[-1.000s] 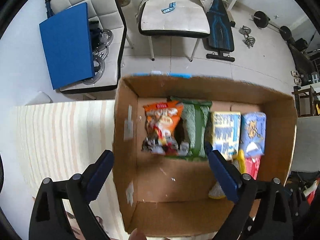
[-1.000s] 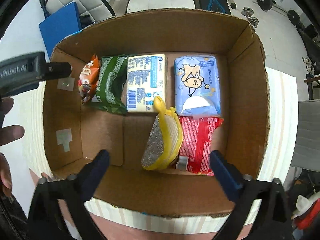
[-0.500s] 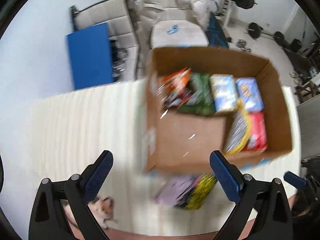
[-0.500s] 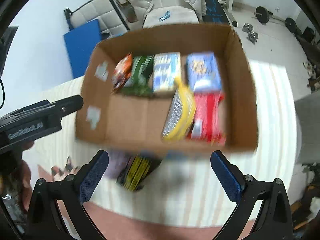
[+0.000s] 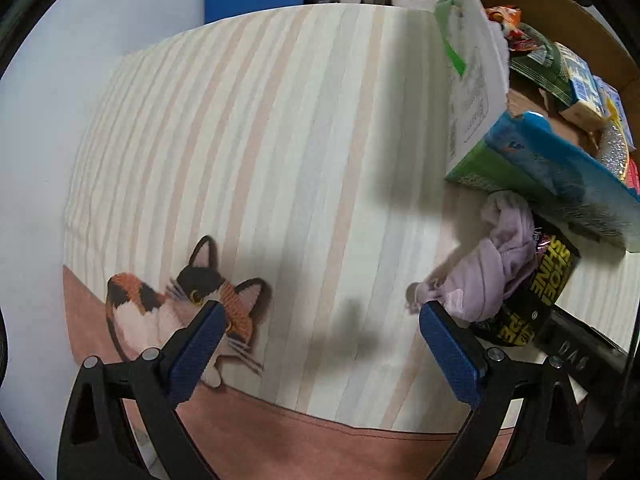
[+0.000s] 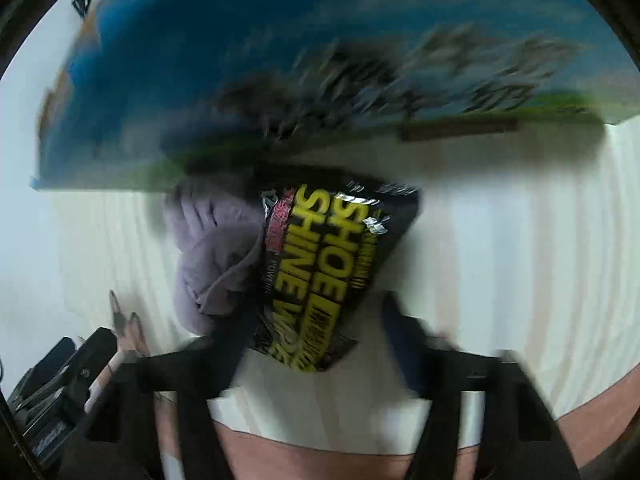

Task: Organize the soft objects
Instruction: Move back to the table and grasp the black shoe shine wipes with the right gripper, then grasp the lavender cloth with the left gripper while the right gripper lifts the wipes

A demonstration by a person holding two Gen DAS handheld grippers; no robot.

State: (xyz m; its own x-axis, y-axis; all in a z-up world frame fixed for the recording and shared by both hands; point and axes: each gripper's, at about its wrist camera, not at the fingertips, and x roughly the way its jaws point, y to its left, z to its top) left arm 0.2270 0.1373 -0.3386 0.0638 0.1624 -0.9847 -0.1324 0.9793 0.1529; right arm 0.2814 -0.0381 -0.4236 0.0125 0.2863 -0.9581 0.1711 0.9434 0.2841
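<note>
Left gripper [image 5: 320, 344] hovers over the striped desk [image 5: 280, 140], fingers wide, empty. Crumpled lilac cloth [image 5: 496, 264] and black shoe-shine wipes packet [image 6: 328, 276] lie beside the cardboard box [image 5: 472, 92]. Right gripper [image 6: 320, 340] straddles the packet, fingers wide; closing appears next.

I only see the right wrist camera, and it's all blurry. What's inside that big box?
Observer: The left wrist view looks into the box. It holds several packs, and one is a green pack.
Operator: Is my other claw holding something?
Observer: No. The left claw is open, with only mat between its fingers.
Operator: Is anything else over there?
Observer: Yes, a cat picture on the mat, partly behind that claw's left finger.
</note>
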